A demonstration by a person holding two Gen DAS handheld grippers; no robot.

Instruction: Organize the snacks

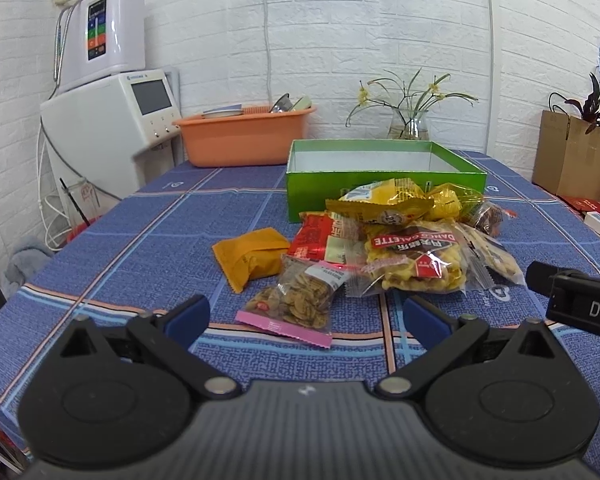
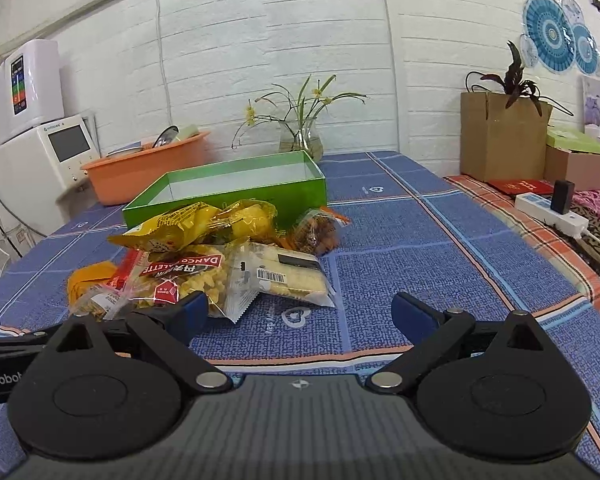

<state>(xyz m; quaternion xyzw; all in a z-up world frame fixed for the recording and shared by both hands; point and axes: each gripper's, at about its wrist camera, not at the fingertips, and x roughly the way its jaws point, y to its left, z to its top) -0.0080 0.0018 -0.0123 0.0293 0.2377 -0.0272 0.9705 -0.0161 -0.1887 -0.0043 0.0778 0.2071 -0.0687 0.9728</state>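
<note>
A pile of snack packets lies on the blue tablecloth in front of an empty green box (image 1: 380, 184); the box also shows in the right wrist view (image 2: 228, 196). In the pile are an orange packet (image 1: 252, 258), a clear bag of seeds with a pink edge (image 1: 300, 300), a red packet (image 1: 320, 236), a Danco Galette bag (image 1: 416, 260) and yellow bags (image 1: 384, 200). My left gripper (image 1: 306, 318) is open and empty, just short of the seed bag. My right gripper (image 2: 300, 312) is open and empty, near a clear cracker packet (image 2: 284, 276).
An orange basin (image 1: 244, 136) with dishes and a glass vase of flowers (image 1: 410, 120) stand behind the box. White appliances (image 1: 112, 112) stand at the far left. A cardboard box (image 2: 500, 136), a power strip (image 2: 552, 212) and other items sit at the right.
</note>
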